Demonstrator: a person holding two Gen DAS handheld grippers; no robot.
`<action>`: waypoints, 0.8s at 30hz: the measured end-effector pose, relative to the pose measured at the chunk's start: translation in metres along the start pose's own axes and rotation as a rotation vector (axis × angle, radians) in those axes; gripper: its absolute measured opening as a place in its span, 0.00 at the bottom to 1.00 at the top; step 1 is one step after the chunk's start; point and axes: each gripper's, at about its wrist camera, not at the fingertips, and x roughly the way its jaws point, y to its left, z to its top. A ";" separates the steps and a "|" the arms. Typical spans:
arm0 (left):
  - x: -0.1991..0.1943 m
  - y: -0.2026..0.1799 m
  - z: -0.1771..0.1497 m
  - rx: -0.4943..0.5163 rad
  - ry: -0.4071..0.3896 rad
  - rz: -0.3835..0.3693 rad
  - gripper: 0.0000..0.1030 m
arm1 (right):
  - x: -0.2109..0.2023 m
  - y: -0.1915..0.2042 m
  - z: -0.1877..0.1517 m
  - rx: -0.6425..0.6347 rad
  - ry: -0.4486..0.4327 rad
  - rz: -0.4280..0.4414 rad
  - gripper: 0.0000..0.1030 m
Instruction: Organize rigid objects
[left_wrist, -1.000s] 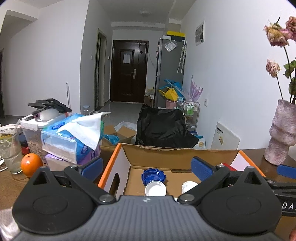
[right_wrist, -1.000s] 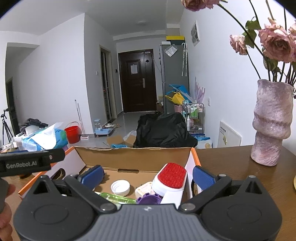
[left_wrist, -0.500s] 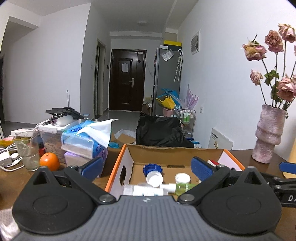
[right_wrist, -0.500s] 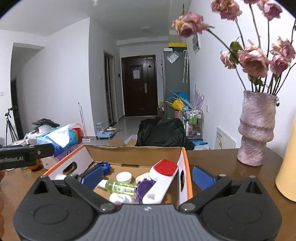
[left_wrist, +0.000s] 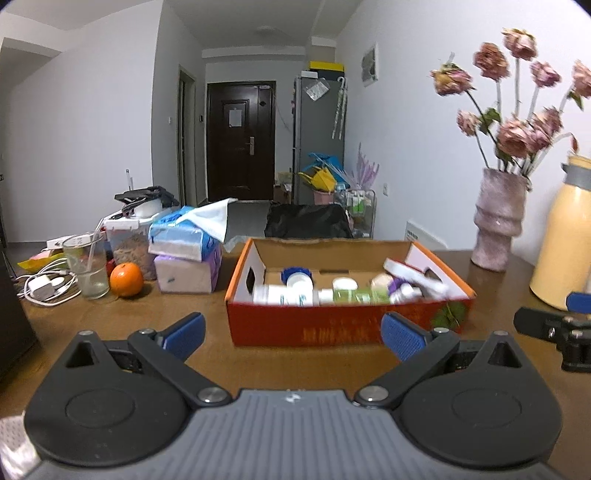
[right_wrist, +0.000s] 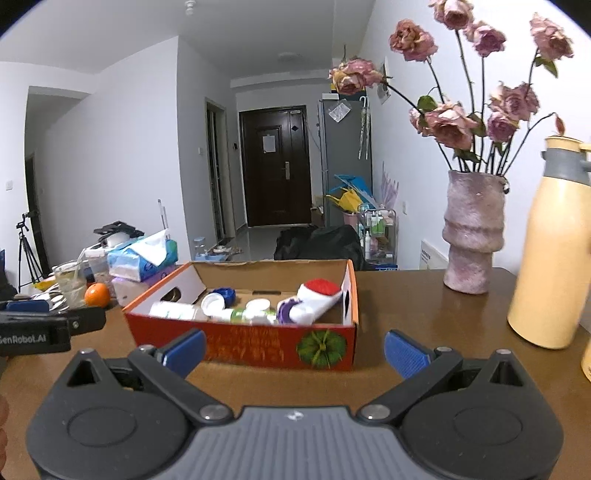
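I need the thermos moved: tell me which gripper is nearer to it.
Right. The right gripper sits just left of the thermos; the left gripper is farther left, facing the box.

Bare table (right_wrist: 406, 306) lies between box (right_wrist: 258, 347) and vase (right_wrist: 471, 243); the thermos (right_wrist: 546, 258) probably crowds the right.

Red-and-orange cardboard box (right_wrist: 258, 347) sits open on the wooden table, a green pumpkin print on its front face. Inside, lying jumbled: a white bottle (right_wrist: 173, 310) on its side, a green-labelled bottle (right_wrist: 240, 315), a blue cap (right_wrist: 227, 294), and a white brush with red bristles (right_wrist: 314, 299) propped against the right wall
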 end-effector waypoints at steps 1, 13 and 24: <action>-0.008 -0.002 -0.005 0.006 0.003 0.001 1.00 | -0.008 0.000 -0.004 -0.001 -0.002 0.001 1.00; -0.076 -0.008 -0.058 -0.006 0.066 -0.020 1.00 | -0.073 0.012 -0.050 -0.002 0.069 0.020 1.00; -0.095 -0.008 -0.063 -0.019 0.062 -0.019 1.00 | -0.099 0.013 -0.056 -0.001 0.062 0.014 1.00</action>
